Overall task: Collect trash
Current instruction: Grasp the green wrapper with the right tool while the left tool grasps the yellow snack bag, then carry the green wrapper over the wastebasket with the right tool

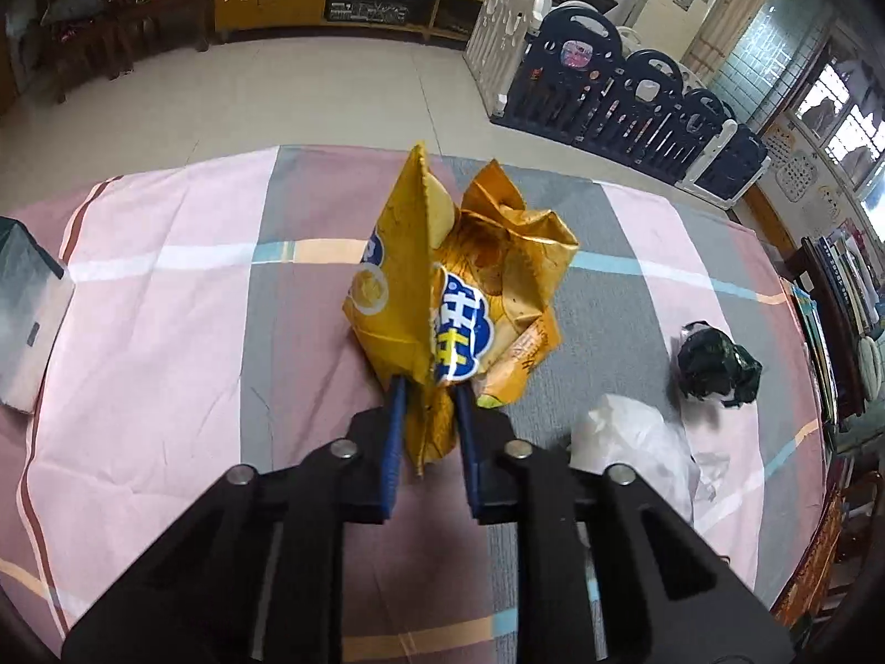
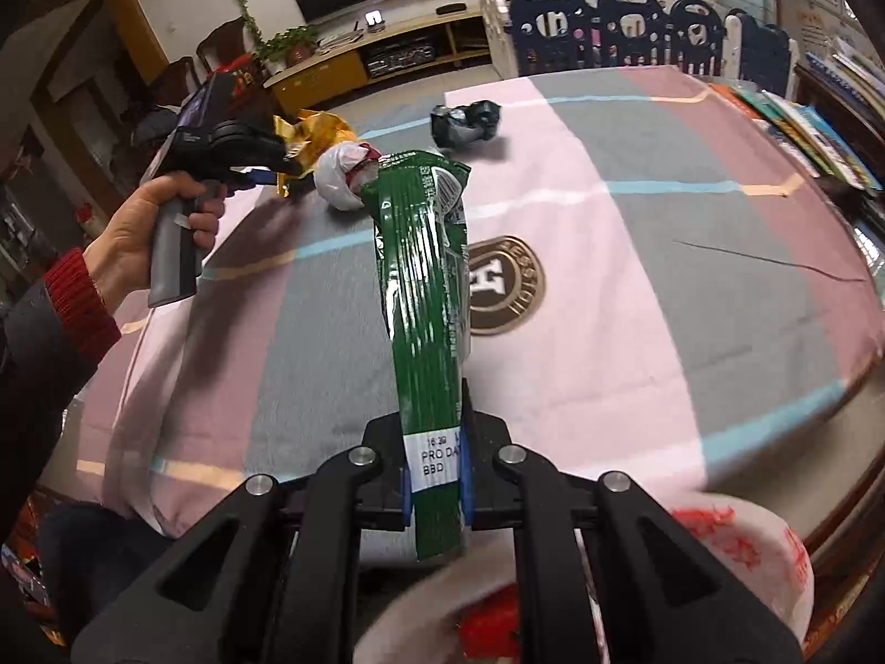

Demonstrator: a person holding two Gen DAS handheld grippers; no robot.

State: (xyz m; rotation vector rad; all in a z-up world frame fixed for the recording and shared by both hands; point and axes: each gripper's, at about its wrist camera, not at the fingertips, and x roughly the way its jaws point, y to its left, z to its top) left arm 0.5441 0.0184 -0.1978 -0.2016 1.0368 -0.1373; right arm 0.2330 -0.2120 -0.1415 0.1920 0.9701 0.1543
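Note:
My left gripper (image 1: 430,387) is shut on a crumpled yellow snack bag (image 1: 459,276) and holds it above the table; the bag (image 2: 315,133) and the left gripper (image 2: 265,174) also show in the right wrist view. My right gripper (image 2: 434,420) is shut on a long green wrapper (image 2: 420,265) that sticks forward over the table. A crumpled white plastic bag (image 1: 636,442) (image 2: 343,177) and a crumpled black bag (image 1: 716,362) (image 2: 464,119) lie on the checked tablecloth (image 1: 166,304) (image 2: 664,276).
A white bag with red print (image 2: 719,553) sits under my right gripper at the table's near edge. A dark-lined bin (image 1: 27,304) stands at the table's left. Books (image 2: 802,122) line the right side. A baby fence (image 1: 636,94) stands beyond.

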